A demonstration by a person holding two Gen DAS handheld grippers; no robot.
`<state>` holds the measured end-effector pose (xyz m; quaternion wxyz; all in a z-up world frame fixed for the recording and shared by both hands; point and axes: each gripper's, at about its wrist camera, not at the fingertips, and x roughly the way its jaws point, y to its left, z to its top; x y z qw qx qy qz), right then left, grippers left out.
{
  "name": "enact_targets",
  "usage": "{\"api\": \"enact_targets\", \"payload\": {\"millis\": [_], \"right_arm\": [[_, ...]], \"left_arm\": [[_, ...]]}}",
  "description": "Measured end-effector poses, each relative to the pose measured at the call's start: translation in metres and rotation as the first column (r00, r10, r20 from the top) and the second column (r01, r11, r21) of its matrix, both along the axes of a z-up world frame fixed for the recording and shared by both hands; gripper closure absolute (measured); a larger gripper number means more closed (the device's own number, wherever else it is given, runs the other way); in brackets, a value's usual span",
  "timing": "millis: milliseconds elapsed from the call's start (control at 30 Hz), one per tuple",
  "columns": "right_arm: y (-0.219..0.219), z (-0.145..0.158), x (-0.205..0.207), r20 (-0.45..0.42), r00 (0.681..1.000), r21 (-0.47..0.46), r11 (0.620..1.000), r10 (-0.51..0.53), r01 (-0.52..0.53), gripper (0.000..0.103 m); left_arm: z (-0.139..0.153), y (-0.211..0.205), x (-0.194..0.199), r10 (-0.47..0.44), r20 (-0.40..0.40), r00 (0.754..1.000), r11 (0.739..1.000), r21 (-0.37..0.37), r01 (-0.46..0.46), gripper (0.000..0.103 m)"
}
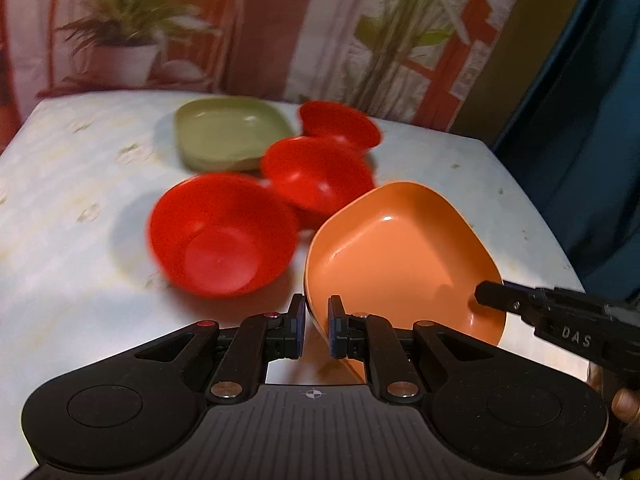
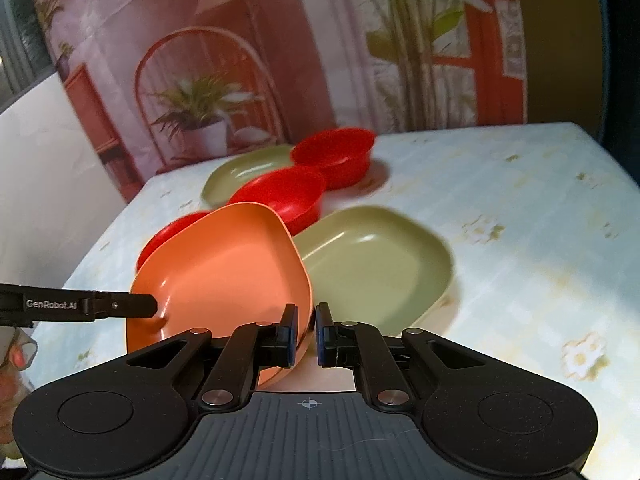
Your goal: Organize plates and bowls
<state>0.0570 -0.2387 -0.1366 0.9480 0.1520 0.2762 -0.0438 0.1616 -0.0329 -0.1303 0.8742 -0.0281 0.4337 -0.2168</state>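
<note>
I hold the orange plate (image 1: 400, 256) up off the bench (image 1: 72, 184) with both tools. The left gripper (image 1: 317, 330) has its jaws pinching the plate's near rim at 6 o'clock in the left wrist view. The right gripper (image 2: 306, 330) has its jaws pinching another edge of the same plate. The plate is tilted.

I think the big risk is that my two hands pull different ways. Then the thin rim could slip out of one pair of jaws, and the plate would swing or drop onto the red bowls (image 1: 220, 236) at 10 o'clock. It could also bump the green plate (image 2: 372, 264) at 1 o'clock in the right wrist view.

Both views are blurry, so bowl edges look smeared. The orange plate hides part of one red bowl. I cannot tell if the far bowls touch the far green plate (image 1: 228, 132).
</note>
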Motion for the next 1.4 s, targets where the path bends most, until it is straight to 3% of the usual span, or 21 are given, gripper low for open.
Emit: {"api": "enact_targets", "payload": {"millis": [300, 600, 1400], "right_arm": [[-0.047, 0.018, 0.025, -0.006, 0.999, -0.123, 0.992, -0.039, 0.038, 0.094], [-0.073, 0.007, 0.050, -0.023, 0.999, -0.119, 0.992, -0.042, 0.038, 0.094], [-0.071, -0.020, 0.058, -0.085, 0.996, -0.180, 0.983, -0.037, 0.021, 0.094]], "left_arm": [[-0.016, -0.050, 0.032, -0.057, -0.072, 0.996, 0.998, 0.001, 0.057, 0.089], [-0.030, -0.073, 0.051, -0.057, -0.125, 0.991, 0.996, 0.059, 0.065, 0.088], [-0.033, -0.078, 0.053, -0.065, -0.135, 0.989, 0.990, 0.112, 0.081, 0.083]]}}
